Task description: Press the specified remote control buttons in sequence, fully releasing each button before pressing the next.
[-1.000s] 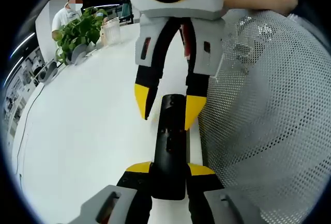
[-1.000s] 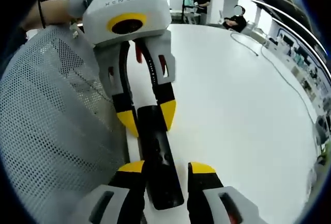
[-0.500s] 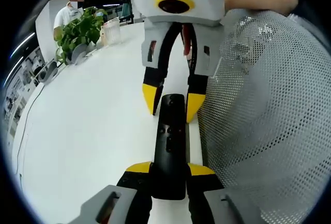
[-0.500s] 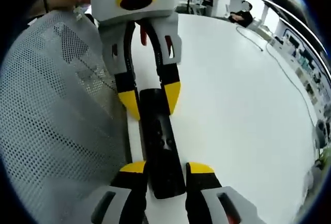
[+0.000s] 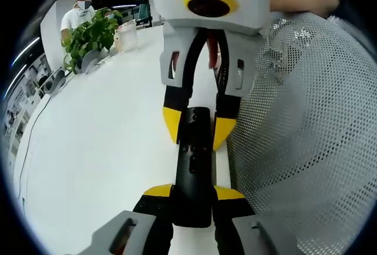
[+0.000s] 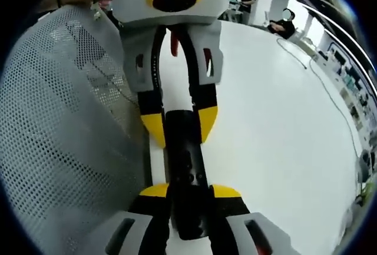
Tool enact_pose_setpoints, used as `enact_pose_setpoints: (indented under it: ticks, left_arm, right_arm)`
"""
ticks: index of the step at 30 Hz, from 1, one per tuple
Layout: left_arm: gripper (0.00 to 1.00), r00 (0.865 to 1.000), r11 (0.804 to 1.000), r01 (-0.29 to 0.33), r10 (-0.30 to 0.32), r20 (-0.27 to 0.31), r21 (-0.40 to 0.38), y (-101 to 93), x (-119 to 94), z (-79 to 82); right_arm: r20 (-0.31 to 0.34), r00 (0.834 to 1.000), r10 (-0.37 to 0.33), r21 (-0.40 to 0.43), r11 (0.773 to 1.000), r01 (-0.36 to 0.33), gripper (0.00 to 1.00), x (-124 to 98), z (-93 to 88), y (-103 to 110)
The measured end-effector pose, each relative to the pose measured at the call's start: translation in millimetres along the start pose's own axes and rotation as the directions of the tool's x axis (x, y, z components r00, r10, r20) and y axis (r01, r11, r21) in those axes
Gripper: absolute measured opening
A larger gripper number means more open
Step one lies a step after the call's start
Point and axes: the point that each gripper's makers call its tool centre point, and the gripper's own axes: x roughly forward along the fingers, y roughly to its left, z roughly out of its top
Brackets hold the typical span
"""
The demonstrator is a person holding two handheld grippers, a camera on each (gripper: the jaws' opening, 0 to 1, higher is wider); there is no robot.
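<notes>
Between the yellow-tipped fingers of the left gripper point(image 5: 193, 191) lies one end of a black remote control point(image 5: 193, 166), clamped there, while the right gripper point(image 6: 189, 191) closes its own fingers on the opposite end, so each gripper faces the other along the remote. Its long axis runs straight away from each pair of fingers, button face up, above a white table point(image 5: 100, 149). Just beside the fingers stands a white mesh basket point(image 5: 300, 137); its contents cannot be made out.
</notes>
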Motion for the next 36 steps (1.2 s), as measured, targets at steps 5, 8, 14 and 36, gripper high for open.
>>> enact_pose_setpoints:
  ticks: [5,8,14,36]
  left_arm:
    - [0.25,1.000,1.000,0.000,0.000,0.000,0.000,0.3,0.2,-0.1]
    - [0.25,1.000,1.000,0.000,0.000,0.001,0.000,0.5,0.3,-0.2]
    - [0.25,1.000,1.000,-0.002,0.002,0.002,-0.001,0.7,0.4,-0.3]
    - [0.98,0.981,0.950,-0.069,0.120,0.150,-0.306,23.9,-38.2,28.7]
  right_arm:
    - [0.006,1.000,-0.003,-0.013,1.000,0.003,0.22,2.8,3.6,0.5]
    - [0.015,1.000,-0.001,-0.002,1.000,0.001,0.22,3.9,5.4,0.3]
    - [0.020,1.000,0.005,-0.009,1.000,-0.005,0.21,4.8,5.9,0.6]
    - [0.024,1.000,-0.005,0.043,0.999,0.004,0.21,5.5,6.9,-4.8]
